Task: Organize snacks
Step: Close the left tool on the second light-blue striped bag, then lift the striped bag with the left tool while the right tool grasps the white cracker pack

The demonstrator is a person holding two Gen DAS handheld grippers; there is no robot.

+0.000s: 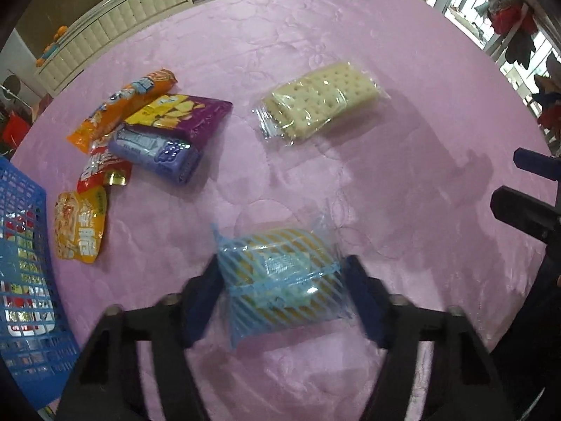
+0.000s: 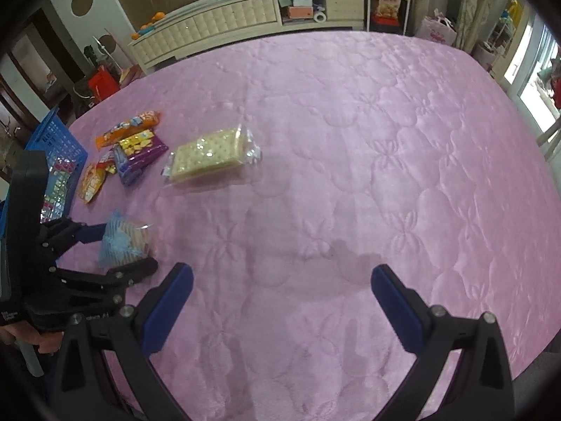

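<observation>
A biscuit packet in blue-striped wrap (image 1: 280, 273) lies on the pink quilted cover (image 1: 315, 182). My left gripper (image 1: 282, 263) is shut on it, a blue pad against each side. The right wrist view shows the same grip, with the left gripper (image 2: 126, 249) around the packet (image 2: 122, 242). My right gripper (image 2: 280, 272) stands wide open over bare cover, nothing between its fingers. A clear pack of pale crackers (image 1: 322, 101) lies further out. The blue basket (image 1: 21, 263) at the left holds several wrapped snacks.
A pile lies beside the basket: an orange packet (image 1: 122, 108), a purple chips bag (image 1: 189, 112), a lilac packet (image 1: 157, 151), a red one (image 1: 101, 172) and a yellow-orange one (image 1: 80, 224). A cream cabinet (image 2: 217, 24) stands beyond the far edge. A hand (image 2: 21, 336) holds the left gripper.
</observation>
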